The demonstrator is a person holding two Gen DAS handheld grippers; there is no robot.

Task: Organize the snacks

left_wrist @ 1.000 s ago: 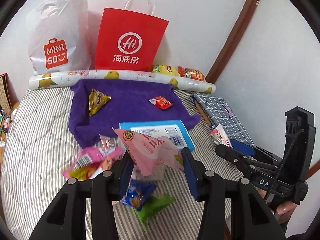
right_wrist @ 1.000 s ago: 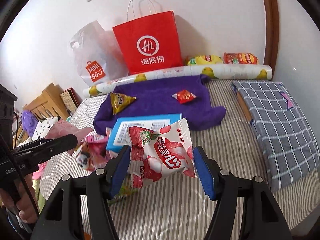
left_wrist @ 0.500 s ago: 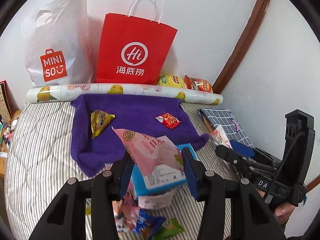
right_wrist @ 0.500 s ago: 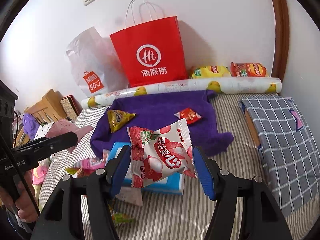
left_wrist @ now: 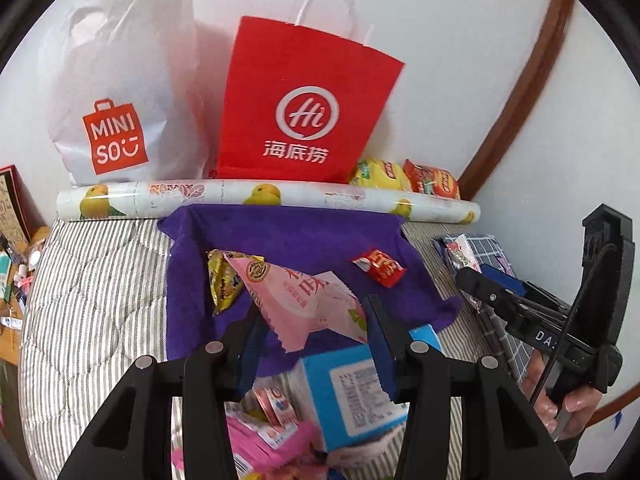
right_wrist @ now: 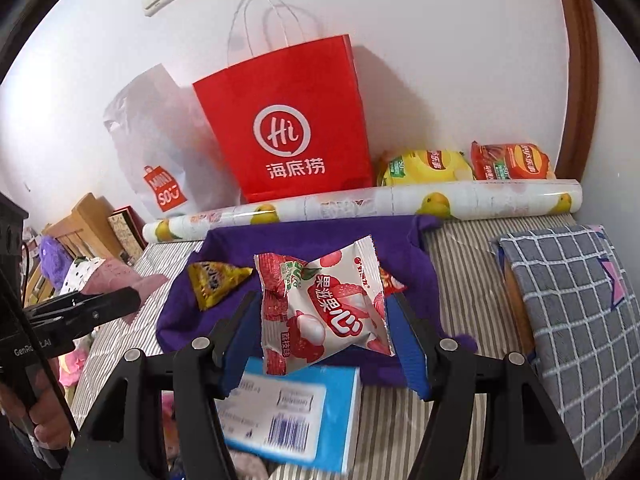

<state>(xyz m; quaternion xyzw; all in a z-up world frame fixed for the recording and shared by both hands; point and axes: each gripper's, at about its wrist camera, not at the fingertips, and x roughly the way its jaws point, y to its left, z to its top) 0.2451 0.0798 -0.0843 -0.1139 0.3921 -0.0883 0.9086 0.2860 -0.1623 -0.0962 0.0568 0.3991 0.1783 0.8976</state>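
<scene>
Left hand-held gripper [left_wrist: 312, 320] clamps pink snack packet [left_wrist: 298, 300] over purple towel [left_wrist: 288, 236] near edge. Right hand-held gripper [right_wrist: 320, 320] pinches lychee snack packet [right_wrist: 324, 312] above towel; bare purple between yellow packet [right_wrist: 214, 282] and red candy [left_wrist: 380, 266].

The left tongs [left_wrist: 312, 320] point forward and slightly down, blue-padded fingers [left_wrist: 378, 322] clamped on a pink snack packet [left_wrist: 304, 300] held clear of the bed. The right tongs [right_wrist: 324, 320] are level beside them, pads [right_wrist: 400, 330] pinching a white-and-red lychee snack packet [right_wrist: 324, 304] held upright in the air. In the left wrist view the right hand [left_wrist: 560, 396] wraps its handle; in the right wrist view the left hand [right_wrist: 36, 408] grips its own handle.
</scene>
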